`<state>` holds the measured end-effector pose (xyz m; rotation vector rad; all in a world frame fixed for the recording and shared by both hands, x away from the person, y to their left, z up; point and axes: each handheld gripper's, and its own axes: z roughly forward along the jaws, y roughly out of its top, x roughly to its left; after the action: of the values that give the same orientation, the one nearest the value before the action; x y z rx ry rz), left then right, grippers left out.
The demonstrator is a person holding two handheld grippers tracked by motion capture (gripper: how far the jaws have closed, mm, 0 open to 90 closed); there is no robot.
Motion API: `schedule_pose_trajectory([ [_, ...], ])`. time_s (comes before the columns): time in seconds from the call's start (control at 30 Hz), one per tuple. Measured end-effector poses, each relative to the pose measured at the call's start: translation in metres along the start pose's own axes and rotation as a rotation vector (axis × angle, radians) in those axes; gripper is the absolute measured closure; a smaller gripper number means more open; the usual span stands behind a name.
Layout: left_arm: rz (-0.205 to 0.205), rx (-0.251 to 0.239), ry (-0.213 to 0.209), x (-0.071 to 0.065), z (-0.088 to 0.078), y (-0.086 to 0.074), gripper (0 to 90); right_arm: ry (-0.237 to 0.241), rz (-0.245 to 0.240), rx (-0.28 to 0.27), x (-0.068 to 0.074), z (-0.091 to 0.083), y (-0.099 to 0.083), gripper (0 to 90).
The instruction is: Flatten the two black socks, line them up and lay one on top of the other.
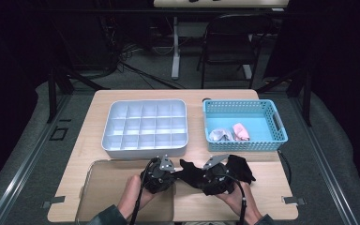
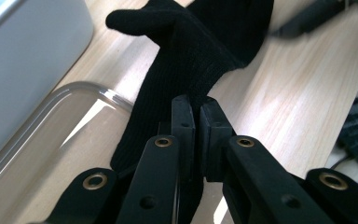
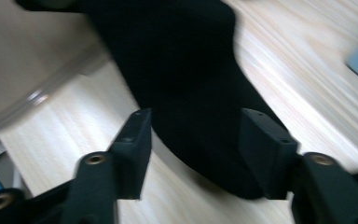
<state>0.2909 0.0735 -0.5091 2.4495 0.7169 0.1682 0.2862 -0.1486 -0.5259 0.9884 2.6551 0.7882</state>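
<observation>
Up close, left hand-held gripper [image 2: 196, 109] pinches black glove [image 2: 191, 51].

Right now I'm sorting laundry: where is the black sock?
In the high view the black sock lies near the table's front edge, between the two grippers, pinched by the left gripper, just in front of the blue basket.

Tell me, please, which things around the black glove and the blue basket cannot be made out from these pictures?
- Black glove: high view, its middle is hidden behind the right gripper.
- Glove's far end: right gripper view, blurred and cut by the top edge.
- White and pink items in the blue basket: high view, too small to identify.
</observation>
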Motion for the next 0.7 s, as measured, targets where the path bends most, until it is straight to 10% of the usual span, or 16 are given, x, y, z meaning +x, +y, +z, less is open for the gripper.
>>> schedule_pose_trajectory([
  [0.2, -0.033, -0.02, -0.014, -0.001, -0.003, 0.006, 85.7, -0.056, -0.05, 0.023, 0.026, 0.02, 0.006, 34.2],
  [0.43, -0.034, -0.01, -0.004, 0.001, -0.004, 0.003, 85.5, -0.139, -0.018, 0.034, 0.017, 0.023, 0.004, 68.8],
  [0.5, -0.028, 0.007, -0.012, 0.002, -0.003, 0.002, 85.5, -0.128, -0.001, 0.013, 0.01, 0.018, 0.002, 83.6],
  [0.7, -0.011, 0.027, -0.009, 0.003, 0.001, -0.001, 82.8, 0.013, 0.068, -0.035, -0.002, -0.002, 0.002, 89.0],
])
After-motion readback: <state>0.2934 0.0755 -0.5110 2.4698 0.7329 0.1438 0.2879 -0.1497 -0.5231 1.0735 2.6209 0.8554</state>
